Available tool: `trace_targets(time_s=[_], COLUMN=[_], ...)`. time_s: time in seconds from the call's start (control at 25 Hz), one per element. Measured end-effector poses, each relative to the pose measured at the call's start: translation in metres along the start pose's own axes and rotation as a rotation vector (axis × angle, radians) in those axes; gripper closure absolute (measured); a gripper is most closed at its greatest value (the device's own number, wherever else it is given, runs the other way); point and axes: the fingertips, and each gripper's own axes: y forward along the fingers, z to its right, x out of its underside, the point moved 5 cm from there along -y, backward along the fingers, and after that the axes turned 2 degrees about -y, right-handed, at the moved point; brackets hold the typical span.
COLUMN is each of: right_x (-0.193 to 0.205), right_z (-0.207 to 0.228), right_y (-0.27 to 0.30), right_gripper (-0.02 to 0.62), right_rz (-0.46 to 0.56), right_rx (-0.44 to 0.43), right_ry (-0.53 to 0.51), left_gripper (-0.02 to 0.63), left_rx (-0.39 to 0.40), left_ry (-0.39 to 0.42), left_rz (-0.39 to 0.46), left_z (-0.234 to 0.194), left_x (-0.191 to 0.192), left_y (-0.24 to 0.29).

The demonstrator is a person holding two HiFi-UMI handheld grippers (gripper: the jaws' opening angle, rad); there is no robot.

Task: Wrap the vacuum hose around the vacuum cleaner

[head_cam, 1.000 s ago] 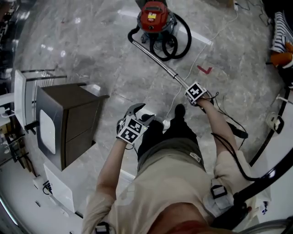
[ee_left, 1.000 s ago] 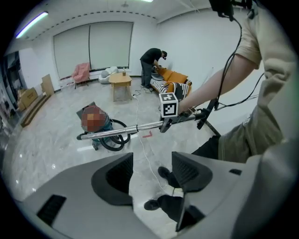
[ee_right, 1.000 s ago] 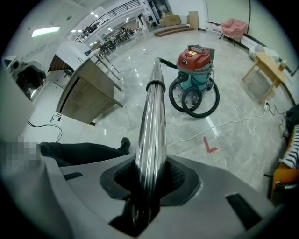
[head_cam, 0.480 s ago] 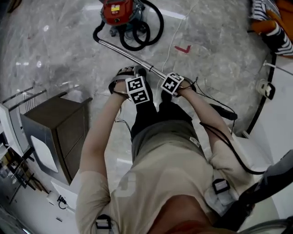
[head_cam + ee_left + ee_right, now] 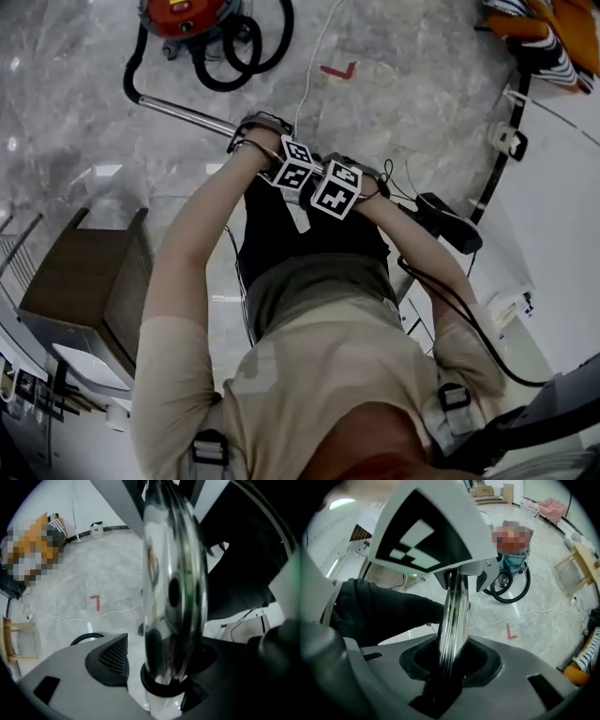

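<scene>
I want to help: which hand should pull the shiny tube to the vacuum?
Right. The right gripper clamps the tube; the left gripper just opened its fingers, tube loose between them.

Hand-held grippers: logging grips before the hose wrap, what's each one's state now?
Left hand-held gripper: open, jaws just widened, metal wand between them, not gripped.
Right hand-held gripper: shut on the metal wand.

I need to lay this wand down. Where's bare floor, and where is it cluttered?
Bare floor lies left of the wand, between the vacuum cleaner and the cabinet. Another open patch runs right of the white cord, around the red mark. Crowded: the hose loops and the white box by the wall.
</scene>
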Motion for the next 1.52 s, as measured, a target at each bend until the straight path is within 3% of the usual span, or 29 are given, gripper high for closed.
trace_targets(time_s=[0.12, 0.24, 0.28, 0.4, 0.48, 0.6, 0.72, 0.88, 1.04, 1.16, 1.36, 1.52], right_x=[0.006, 0.020, 0.027, 0.054, 0.068, 0.082, 0.095, 0.119, 0.131, 0.132, 0.130, 0.129], right_z=[0.014, 0.025, 0.030, 0.048, 0.058, 0.075, 0.103, 0.143, 0.171, 0.188, 0.231, 0.263], right_y=[0.015, 0.027, 0.030, 0.044, 0.059, 0.084, 0.117, 0.165, 0.205, 0.228, 0.262, 0.293], right_gripper=[0.483, 0.483, 0.483, 0.483, 0.483, 0.483, 0.482, 0.472, 0.473, 0.472, 0.472, 0.472], right_rz=[-0.055, -0.091, -0.097, -0.114, -0.114, -0.110, -0.122, -0.139, -0.134, -0.132, -0.181, -0.227], right_rx=[0.050, 0.081, 0.093, 0.118, 0.128, 0.165, 0.180, 0.113, 0.043, 0.061, 0.117, 0.182], right_ry=[-0.043, -0.065, -0.069, -0.075, -0.080, -0.102, -0.044, 0.003, -0.024, -0.061, -0.091, -0.125], left_gripper=[0.264, 0.264, 0.267, 0.379, 0.402, 0.439, 0.459, 0.469, 0.469, 0.469, 0.469, 0.468], left_rx=[0.132, 0.198, 0.198, 0.139, 0.093, 0.043, 0.118, 0.247, 0.274, 0.224, 0.072, -0.121], left_ry=[-0.089, -0.103, -0.095, -0.019, 0.002, -0.018, -0.109, -0.175, -0.234, -0.266, -0.321, -0.389], left_rz=[0.037, 0.084, 0.083, 0.054, 0.054, 0.040, 0.041, 0.048, 0.072, 0.085, 0.101, 0.146], left_z=[0.003, 0.001, -0.005, -0.029, -0.041, -0.056, -0.074, -0.100, -0.122, -0.134, -0.168, -0.195], left_x=[-0.002, -0.015, -0.020, -0.042, -0.053, -0.061, -0.062, -0.068, -0.074, -0.072, -0.065, -0.058], left_y=[0.032, 0.056, 0.062, 0.080, 0.095, 0.120, 0.142, 0.162, 0.188, 0.210, 0.248, 0.278])
